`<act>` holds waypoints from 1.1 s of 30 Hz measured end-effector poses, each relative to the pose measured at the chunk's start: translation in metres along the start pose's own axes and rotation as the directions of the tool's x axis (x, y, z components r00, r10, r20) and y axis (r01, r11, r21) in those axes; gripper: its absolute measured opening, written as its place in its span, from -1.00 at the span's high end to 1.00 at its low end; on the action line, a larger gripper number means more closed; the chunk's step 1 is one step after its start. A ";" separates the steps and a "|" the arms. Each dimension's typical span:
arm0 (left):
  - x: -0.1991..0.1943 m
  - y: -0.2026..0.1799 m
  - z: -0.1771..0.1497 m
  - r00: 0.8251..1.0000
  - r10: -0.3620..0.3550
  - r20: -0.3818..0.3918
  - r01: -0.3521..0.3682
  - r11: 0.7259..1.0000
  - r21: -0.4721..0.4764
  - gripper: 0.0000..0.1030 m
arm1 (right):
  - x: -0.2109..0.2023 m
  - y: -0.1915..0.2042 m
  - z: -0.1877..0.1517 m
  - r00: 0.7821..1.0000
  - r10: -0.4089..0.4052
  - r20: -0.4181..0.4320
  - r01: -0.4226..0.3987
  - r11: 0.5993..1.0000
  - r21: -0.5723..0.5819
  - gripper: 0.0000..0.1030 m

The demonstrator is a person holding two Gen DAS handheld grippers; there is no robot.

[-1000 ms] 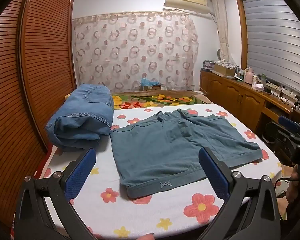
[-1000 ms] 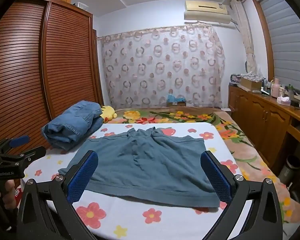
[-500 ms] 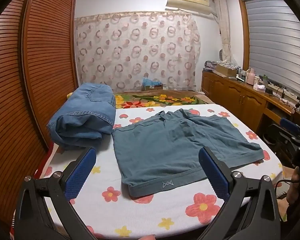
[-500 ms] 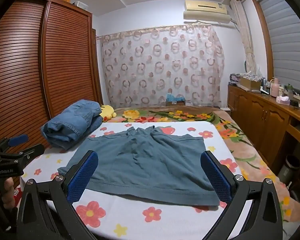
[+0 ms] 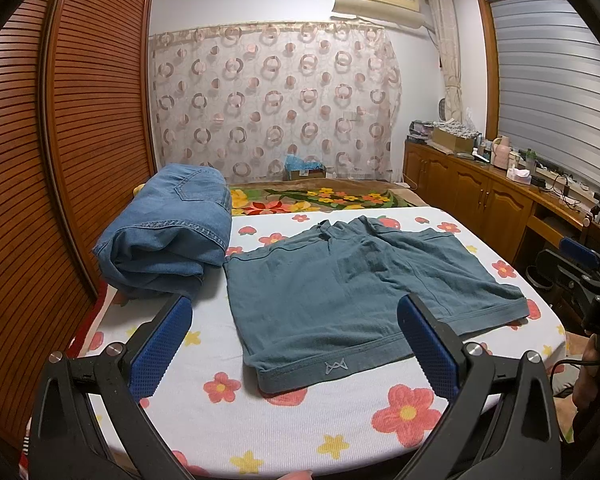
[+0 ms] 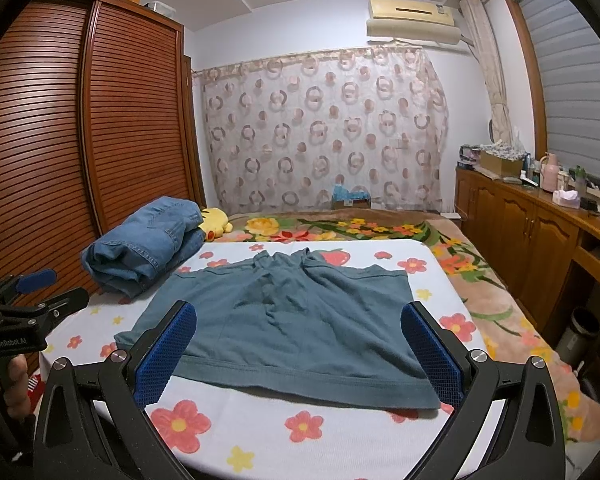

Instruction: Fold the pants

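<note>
Clearly the folded jeans [image 5: 168,236] touch the left edge of the teal pants [image 5: 352,292], which lie flat on the flowered table [image 5: 300,432], so a fold swung leftward could snag on that pile. The left claw [image 5: 296,344] and right claw [image 6: 300,354] both gape wide above the near hem, released, holding and touching nothing.

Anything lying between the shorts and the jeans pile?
Nothing: in the left wrist view only a narrow strip of floral sheet separates the shorts from the jeans.
</note>
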State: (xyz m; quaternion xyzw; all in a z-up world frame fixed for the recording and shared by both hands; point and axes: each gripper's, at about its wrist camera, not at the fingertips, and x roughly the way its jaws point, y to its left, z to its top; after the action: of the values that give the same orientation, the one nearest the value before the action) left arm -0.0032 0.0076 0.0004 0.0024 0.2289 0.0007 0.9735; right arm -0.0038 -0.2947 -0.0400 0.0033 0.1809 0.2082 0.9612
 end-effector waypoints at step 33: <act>-0.006 -0.003 0.007 1.000 0.004 0.013 -0.004 1.000 0.001 -0.99 | 0.000 0.001 0.001 1.000 -0.002 0.003 0.002 1.000 -0.003 -0.99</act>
State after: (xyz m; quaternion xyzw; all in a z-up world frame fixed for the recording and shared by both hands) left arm -0.0057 0.0046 0.0094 0.0037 0.2226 0.0026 0.9749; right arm -0.0044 -0.2940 -0.0391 0.0020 0.1791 0.2075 0.9617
